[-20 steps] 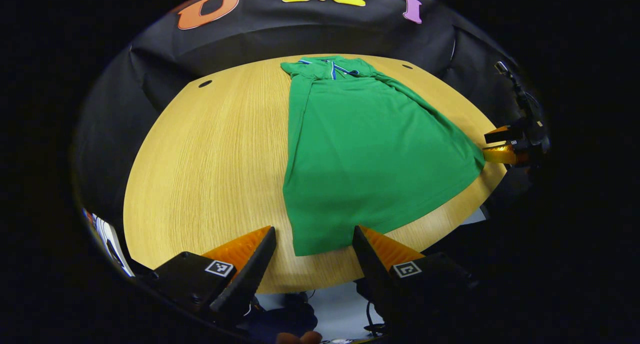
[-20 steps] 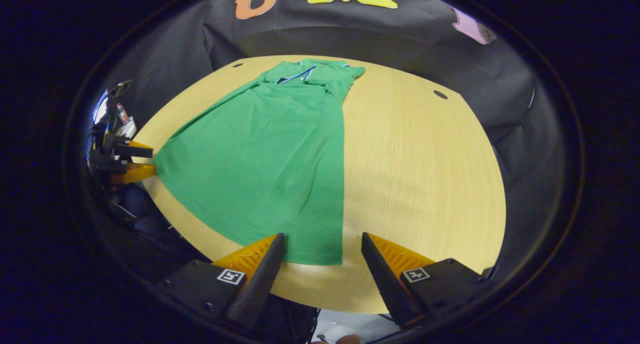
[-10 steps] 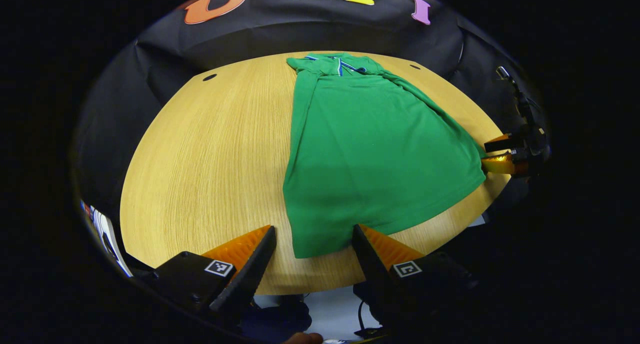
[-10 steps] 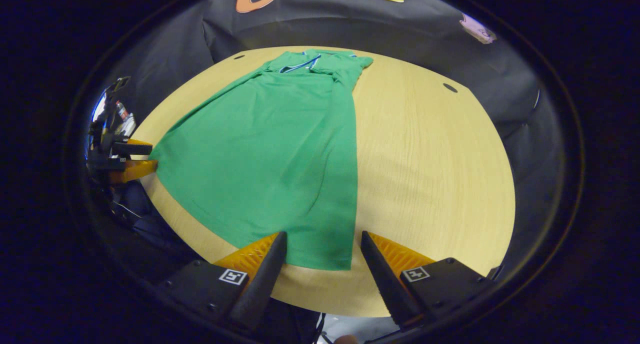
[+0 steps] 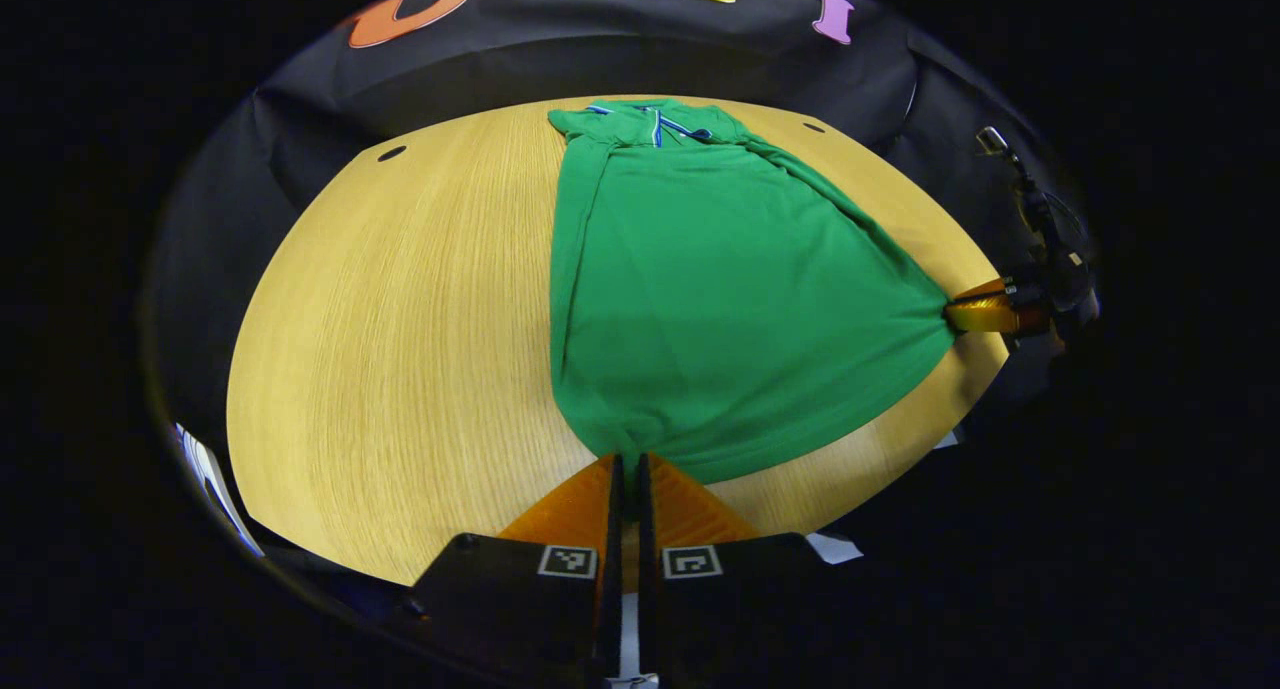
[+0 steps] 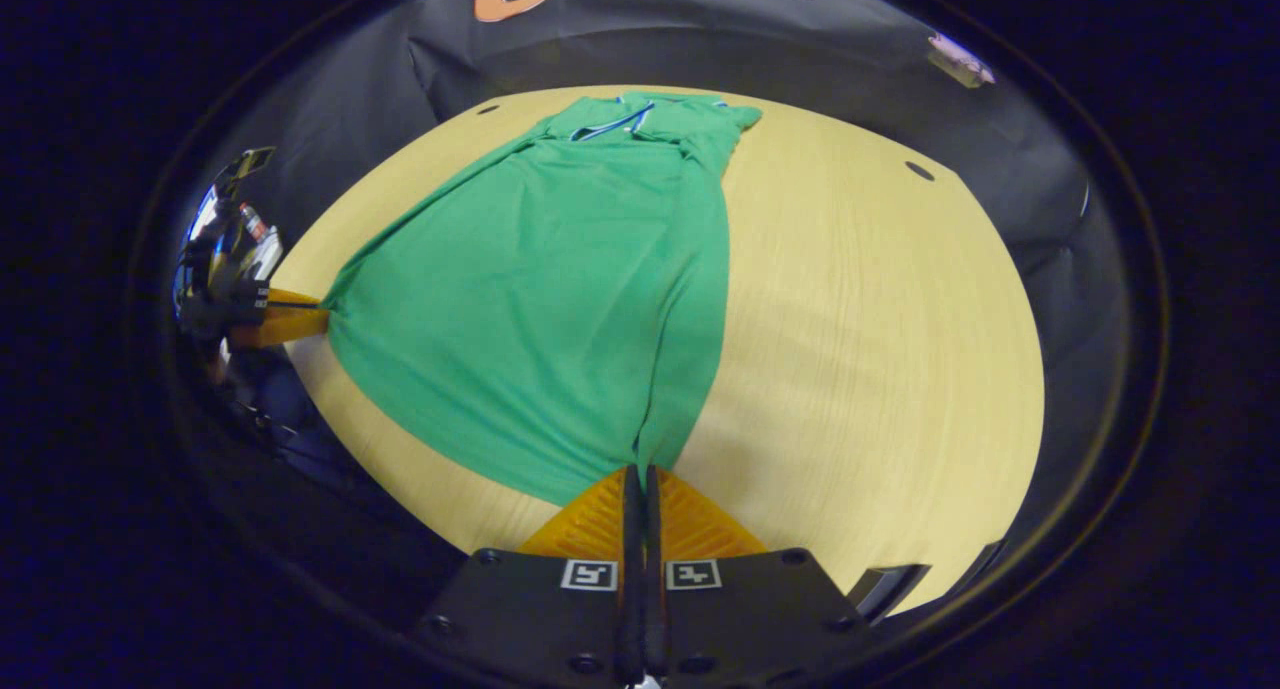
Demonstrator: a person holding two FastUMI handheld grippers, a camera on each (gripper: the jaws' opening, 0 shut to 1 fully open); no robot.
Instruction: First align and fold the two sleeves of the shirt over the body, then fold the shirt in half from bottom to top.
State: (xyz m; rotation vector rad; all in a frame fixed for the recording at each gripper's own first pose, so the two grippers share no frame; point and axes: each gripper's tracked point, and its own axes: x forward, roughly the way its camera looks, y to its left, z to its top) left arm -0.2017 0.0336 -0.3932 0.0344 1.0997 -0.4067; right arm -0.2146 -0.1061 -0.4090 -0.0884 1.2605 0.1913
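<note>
A green shirt (image 5: 720,289) lies flat on the round wooden table (image 5: 400,349), collar at the far side, both sleeves folded in over the body. In the left gripper view my left gripper (image 5: 628,461) is shut on the shirt's near left hem corner, and the cloth bunches at its tips. My right gripper (image 6: 640,469) is shut on the near right hem corner of the shirt (image 6: 560,299). Each gripper also appears in the other's view, pinching its corner: the right gripper (image 5: 958,316) at the right edge, the left gripper (image 6: 318,321) at the left edge.
The table (image 6: 880,349) has bare wood on both sides of the shirt and two small dark holes (image 5: 391,153) near its far rim. Black cloth walls close in behind the table. The near table edge runs just under both grippers.
Both grippers went from open, straddling the hem corners, to shut on them. The hem now gathers into points at each gripper.
</note>
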